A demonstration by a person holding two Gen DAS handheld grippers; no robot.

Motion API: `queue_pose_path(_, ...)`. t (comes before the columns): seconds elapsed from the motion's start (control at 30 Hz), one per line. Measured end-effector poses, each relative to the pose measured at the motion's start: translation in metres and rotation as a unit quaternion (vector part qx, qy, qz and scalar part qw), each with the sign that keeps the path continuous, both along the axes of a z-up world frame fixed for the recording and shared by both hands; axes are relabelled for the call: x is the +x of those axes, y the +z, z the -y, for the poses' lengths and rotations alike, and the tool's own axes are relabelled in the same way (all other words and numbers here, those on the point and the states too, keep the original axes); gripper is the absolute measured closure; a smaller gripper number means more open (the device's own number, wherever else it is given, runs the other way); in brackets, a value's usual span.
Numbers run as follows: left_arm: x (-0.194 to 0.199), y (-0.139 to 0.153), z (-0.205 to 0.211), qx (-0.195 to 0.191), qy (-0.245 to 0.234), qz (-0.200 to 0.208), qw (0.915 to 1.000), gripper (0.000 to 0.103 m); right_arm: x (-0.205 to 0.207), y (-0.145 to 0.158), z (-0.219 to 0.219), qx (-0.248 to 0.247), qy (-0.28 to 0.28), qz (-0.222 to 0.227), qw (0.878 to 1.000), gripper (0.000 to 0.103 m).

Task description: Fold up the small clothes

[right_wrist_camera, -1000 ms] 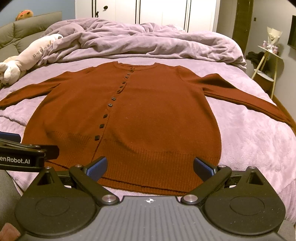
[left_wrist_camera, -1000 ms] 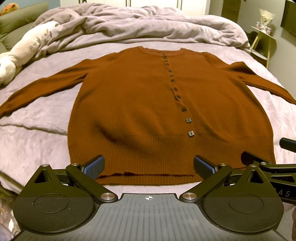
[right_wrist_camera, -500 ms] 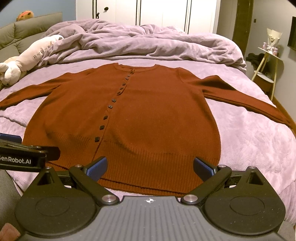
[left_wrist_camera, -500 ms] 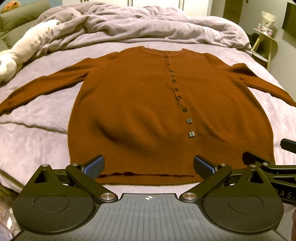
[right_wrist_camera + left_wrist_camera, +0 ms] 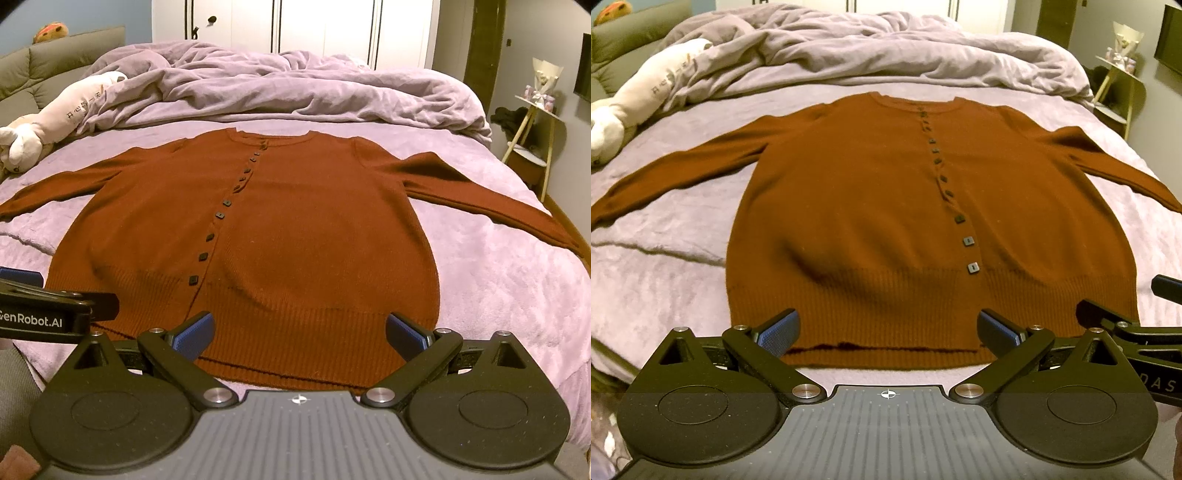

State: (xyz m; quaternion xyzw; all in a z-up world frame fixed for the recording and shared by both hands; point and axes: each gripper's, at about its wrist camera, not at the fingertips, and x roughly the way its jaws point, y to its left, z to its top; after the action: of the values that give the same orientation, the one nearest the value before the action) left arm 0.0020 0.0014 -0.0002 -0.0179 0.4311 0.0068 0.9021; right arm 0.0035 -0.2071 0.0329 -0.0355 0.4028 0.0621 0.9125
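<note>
A rust-brown buttoned cardigan (image 5: 871, 206) lies flat and face up on the lilac bed, both sleeves spread out to the sides; it also shows in the right wrist view (image 5: 295, 229). My left gripper (image 5: 888, 330) is open and empty, hovering just before the hem's left half. My right gripper (image 5: 299, 334) is open and empty, hovering before the hem's right half. Each gripper shows at the edge of the other's view.
A crumpled lilac duvet (image 5: 280, 88) is heaped at the head of the bed. A long white plush toy (image 5: 55, 118) lies at the far left. A small side table (image 5: 535, 110) stands to the right of the bed. White wardrobe doors (image 5: 321, 29) are behind.
Both grippers have tilted up and drawn back slightly, so the cardigan sits a little lower in both views. Nothing on the bed has moved.
</note>
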Motion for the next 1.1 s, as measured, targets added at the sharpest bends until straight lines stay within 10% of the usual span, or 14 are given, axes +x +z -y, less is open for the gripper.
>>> queue_pose_path(1.1,0.0015,-0.0030,-0.0025,-0.005,0.002,-0.007,1.0000,0.000,-0.0057,-0.0031,-0.0023,-0.002,0.011,0.021,1.000,0.004)
